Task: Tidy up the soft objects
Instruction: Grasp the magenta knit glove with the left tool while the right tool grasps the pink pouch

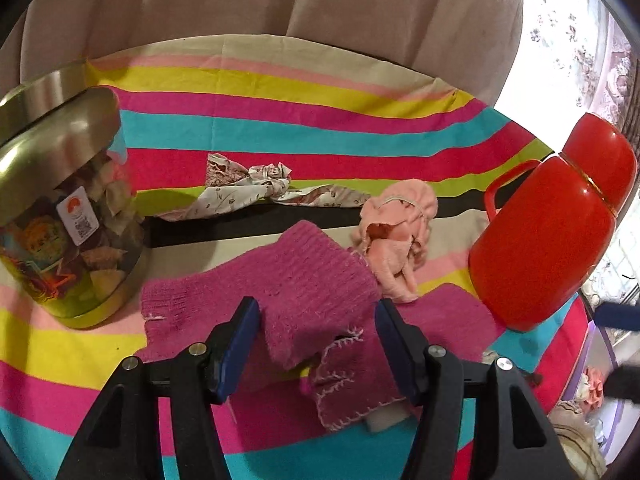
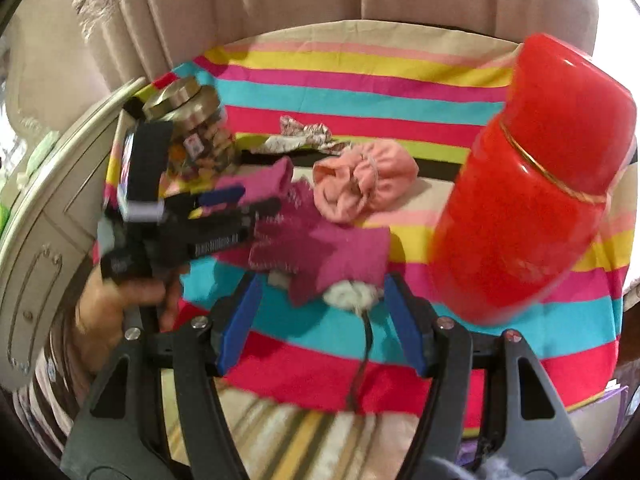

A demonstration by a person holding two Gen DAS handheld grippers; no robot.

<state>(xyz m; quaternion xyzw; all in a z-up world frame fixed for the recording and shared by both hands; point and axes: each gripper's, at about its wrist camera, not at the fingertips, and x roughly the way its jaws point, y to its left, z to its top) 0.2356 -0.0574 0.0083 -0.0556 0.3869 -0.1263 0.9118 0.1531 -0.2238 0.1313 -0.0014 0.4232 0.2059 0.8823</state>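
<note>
While the left tool (image 1: 316, 312) hangs just over the magenta knit cloth (image 1: 304, 276), its blue pads stand apart on either side of the fabric and press on nothing, so it holds nothing. The cloth is ribbed, rumpled, partly folded on itself, with pale blanket stitching along a ragged edge, and lies on the striped sheet (image 1: 280, 120) over the bench. Just beyond it, touching its far right corner, sits a peach cloth bundle (image 1: 396, 236), scrunched, with a thin cord on top. Farther back lies a knotted floral fabric strip (image 1: 256, 188). At left stands a jar (image 1: 72, 216) with a gold lid, at right a red flask (image 1: 548, 232) with a handle.

The right tool (image 2: 324, 304) is also parted, nothing between its pads. Only the right wrist view shows a white fluffy lump (image 2: 352, 294) at the near edge of the magenta cloth, with a dark cord trailing toward the camera, plus the person's hand (image 2: 120, 308) gripping the left tool from the side, and a cream cabinet (image 2: 44, 216) far left. That view is blurred. Only the left view shows the flask's handle and the stitching detail. Beige curtains (image 1: 280, 0) hang behind.
</note>
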